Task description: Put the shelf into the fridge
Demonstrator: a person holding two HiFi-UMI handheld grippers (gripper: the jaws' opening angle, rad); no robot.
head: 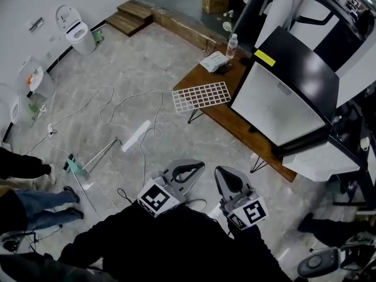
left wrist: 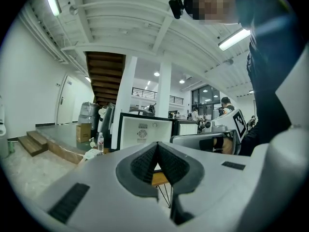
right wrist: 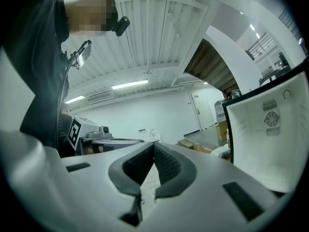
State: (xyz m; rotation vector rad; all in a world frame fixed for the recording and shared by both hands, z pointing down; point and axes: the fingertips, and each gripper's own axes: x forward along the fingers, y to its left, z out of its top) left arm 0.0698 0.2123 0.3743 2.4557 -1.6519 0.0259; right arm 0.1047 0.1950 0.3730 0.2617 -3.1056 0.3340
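Observation:
The white wire shelf [head: 200, 96] lies flat on the left end of the low wooden table [head: 235, 122]. Right of it stands the small black fridge [head: 286, 98] with its white inside open towards me; the left gripper view shows this fridge [left wrist: 145, 132] straight ahead, and the right gripper view has the fridge [right wrist: 270, 134] at its right edge. My left gripper [head: 197, 167] and right gripper [head: 225, 174] hang side by side near my body, well short of the table. Both are shut with nothing between the pads [left wrist: 145, 162] [right wrist: 166, 164].
A water bottle [head: 232, 44] and a white packet [head: 214, 60] sit at the table's far end. Cables [head: 135, 104] and a mop-like tool [head: 111, 145] lie on the floor to the left. A person's legs [head: 35, 198] are at the left edge, white appliances [head: 329, 157] at the right.

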